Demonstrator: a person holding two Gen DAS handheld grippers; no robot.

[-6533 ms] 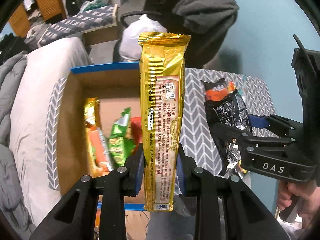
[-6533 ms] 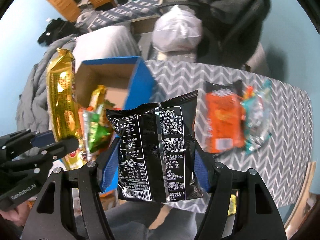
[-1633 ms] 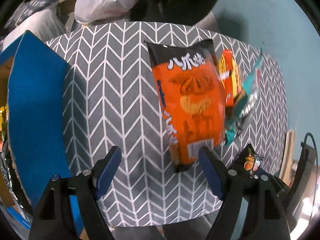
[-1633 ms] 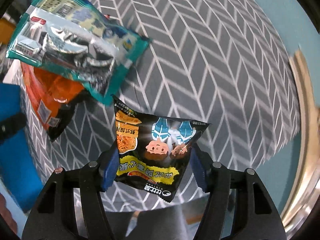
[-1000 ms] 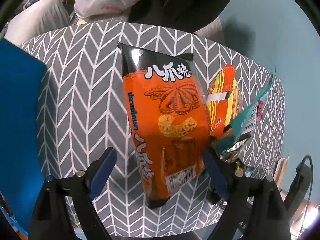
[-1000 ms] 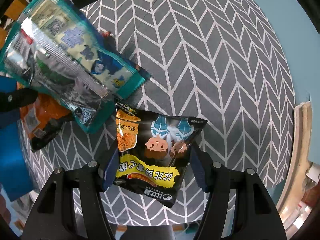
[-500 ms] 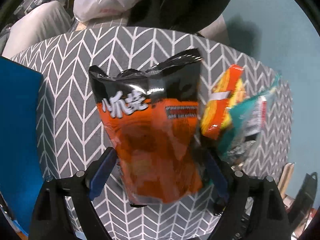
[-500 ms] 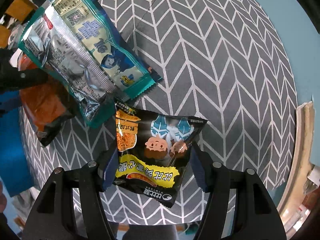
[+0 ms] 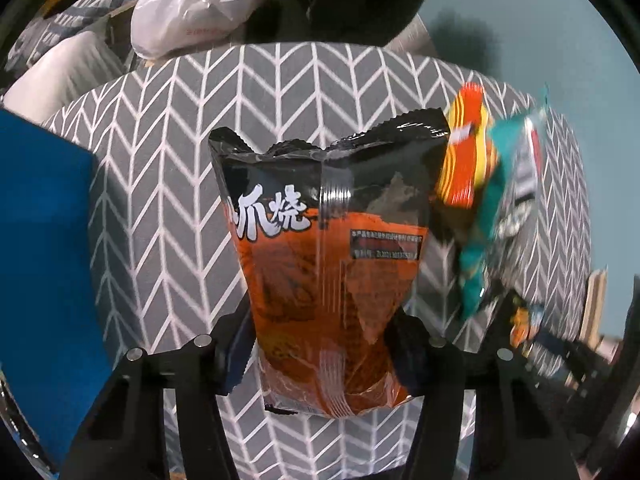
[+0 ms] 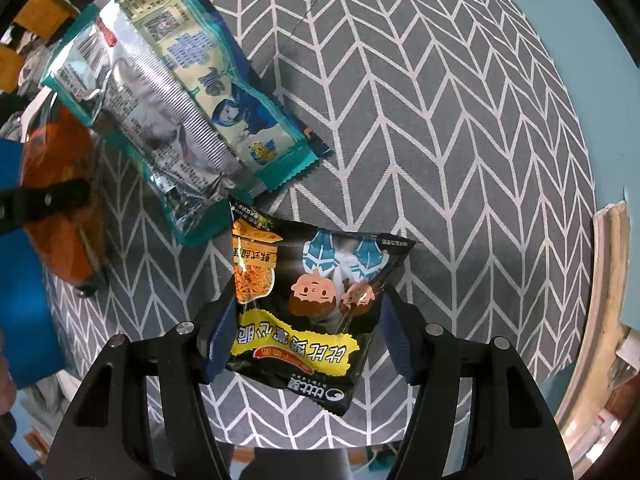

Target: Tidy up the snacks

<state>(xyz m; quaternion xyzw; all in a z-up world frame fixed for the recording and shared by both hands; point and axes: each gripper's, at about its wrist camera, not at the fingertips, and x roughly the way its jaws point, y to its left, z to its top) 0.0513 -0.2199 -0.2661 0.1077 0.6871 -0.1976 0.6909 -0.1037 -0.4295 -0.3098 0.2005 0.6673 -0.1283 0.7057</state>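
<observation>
Left gripper [image 9: 322,350] jaws had just been closing, now pinching orange snack bag [image 9: 328,264] low across its width; puffy, light, crinkly, prob. slippery. Right gripper [image 10: 304,344] jaws half-open, clamped on black noodle pack [image 10: 308,308].

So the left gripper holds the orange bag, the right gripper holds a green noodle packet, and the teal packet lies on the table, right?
Not quite: the noodle packet in the right gripper is black, as the right wrist view shows. The left gripper, jaws just closing, holds the orange bag, and the teal packet lies on the table.
</observation>
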